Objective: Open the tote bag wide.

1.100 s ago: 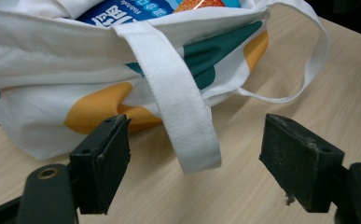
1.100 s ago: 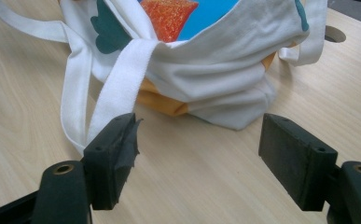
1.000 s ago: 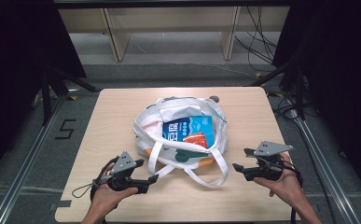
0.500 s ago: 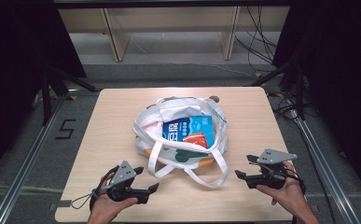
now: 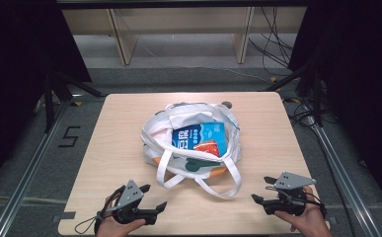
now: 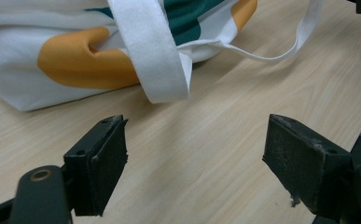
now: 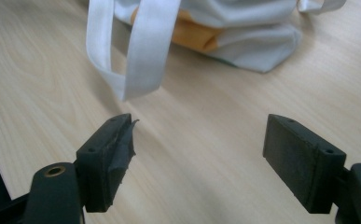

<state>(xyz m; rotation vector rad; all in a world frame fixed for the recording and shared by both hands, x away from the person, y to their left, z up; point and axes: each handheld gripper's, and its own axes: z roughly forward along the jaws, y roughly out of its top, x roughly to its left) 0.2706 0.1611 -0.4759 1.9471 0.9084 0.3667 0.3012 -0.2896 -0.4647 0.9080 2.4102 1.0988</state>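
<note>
Looks close to finished, judging by the layout. Bag [image 5: 191, 143] sitting mid-tabletop [image 5: 109, 148], mouth open, a blue packet [image 5: 198, 137] and a red one [image 5: 209, 147] lying inside on top. 2 white straps draped loose toward the near edge: one loop [image 5: 166, 170] at the left, a longer one [image 5: 223, 185] trailing right. Left gripper [image 5: 151, 200] near the front-left corner, jaws spread wide, nothing between them, well apart from the bag; seen along its own jaws, strap end [image 6: 155, 56] lying on bare wood ahead. Right gripper [image 5: 260, 190] near the front-right edge, likewise spread and empty, strap loop [image 7: 131, 51] just ahead of its jaws, not touching. Packing apparently done; left, at most, gathering the straps or closing the mouth. No loose items elsewhere on the tabletop.
</note>
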